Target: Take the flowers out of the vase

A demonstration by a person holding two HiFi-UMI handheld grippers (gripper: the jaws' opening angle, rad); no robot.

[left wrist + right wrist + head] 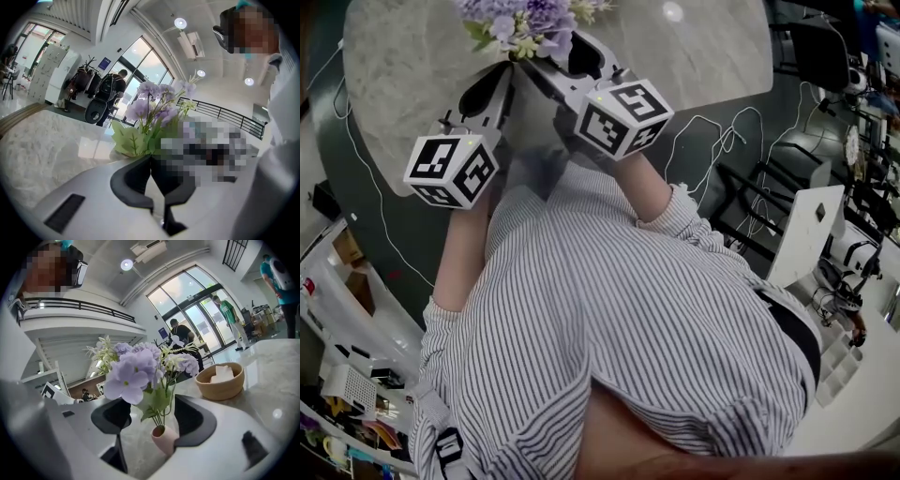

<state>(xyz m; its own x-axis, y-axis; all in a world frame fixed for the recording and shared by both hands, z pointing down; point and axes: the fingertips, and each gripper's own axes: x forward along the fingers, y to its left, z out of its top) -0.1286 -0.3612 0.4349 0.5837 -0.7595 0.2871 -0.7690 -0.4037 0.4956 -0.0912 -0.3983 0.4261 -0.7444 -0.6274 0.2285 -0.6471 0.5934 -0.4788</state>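
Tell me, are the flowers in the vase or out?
In. The flowers stand with their stems down inside the mouth of the pink vase.

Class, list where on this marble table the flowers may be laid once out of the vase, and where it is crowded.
Bare table left of the flowers, and more right of the wooden bowl. Crowded: round the pink vase, between the jaws of the open right tool.

No words, numbers or brand names can be read. The left marker cube (450, 169) and right marker cube (623, 114), upper centre of the head view, bear only black-and-white square patterns. A blue sign (105, 63), upper left of the left gripper view, is too small to read.
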